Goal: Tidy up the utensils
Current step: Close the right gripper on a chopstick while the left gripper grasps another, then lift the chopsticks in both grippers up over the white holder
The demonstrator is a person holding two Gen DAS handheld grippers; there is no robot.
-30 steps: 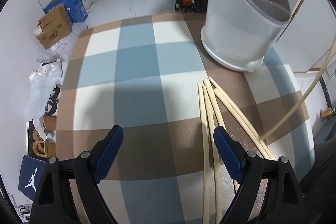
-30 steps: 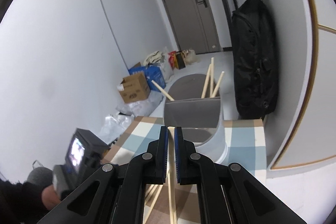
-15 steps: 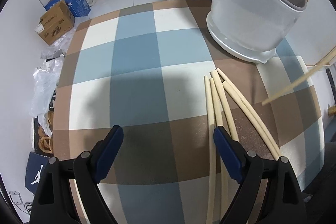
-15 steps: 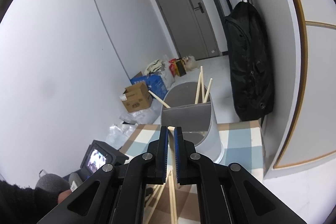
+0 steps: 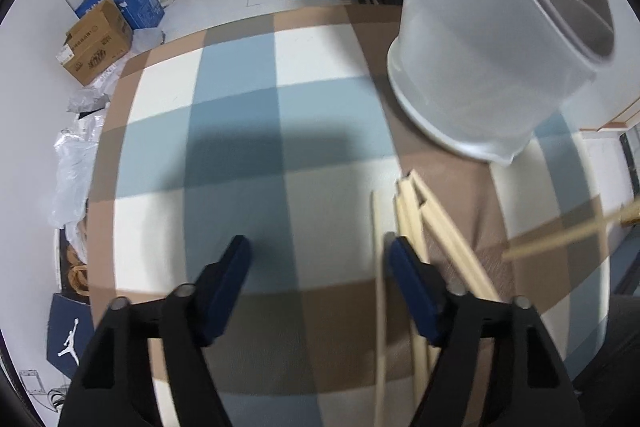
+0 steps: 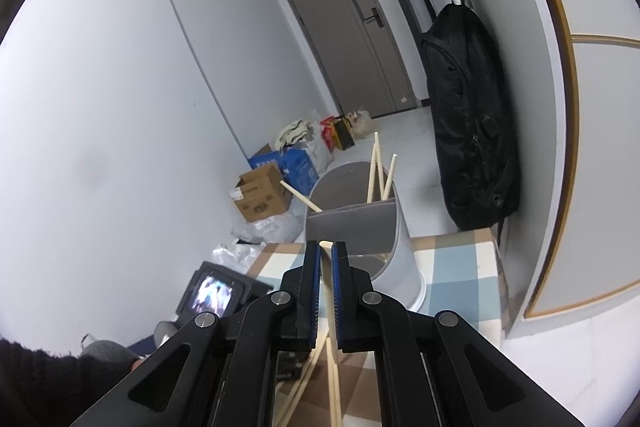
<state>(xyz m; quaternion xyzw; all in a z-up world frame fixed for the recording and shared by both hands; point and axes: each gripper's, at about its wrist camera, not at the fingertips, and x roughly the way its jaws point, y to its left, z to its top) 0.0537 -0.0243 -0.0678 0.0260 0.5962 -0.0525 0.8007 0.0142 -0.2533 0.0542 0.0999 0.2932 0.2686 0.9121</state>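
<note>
A bundle of pale wooden chopsticks [image 5: 416,219] lies on the checked tablecloth [image 5: 240,131], just in front of a grey divided utensil holder [image 5: 472,75]. My left gripper [image 5: 318,255] points down over the cloth, its jaws closing. One thin chopstick [image 5: 377,267] lies just inside the right finger, and the pads press on nothing. My right gripper [image 6: 326,255] is shut on a single chopstick [image 6: 330,307], held in the air before the holder [image 6: 360,227]. Three chopsticks [image 6: 374,171] stand in the holder's rear compartment.
Cardboard and blue boxes [image 5: 100,39] and plastic bags [image 5: 76,163] lie on the floor beyond the table's left edge. A black bag [image 6: 468,119] hangs by the wall behind the holder. A dark sleeve [image 6: 40,387] and the left gripper's screen [image 6: 212,293] show at lower left.
The left gripper's jaws have narrowed and it has shifted toward the chopstick bundle, with the holder looming larger. The right gripper keeps its chopstick and has tilted slightly upward.
</note>
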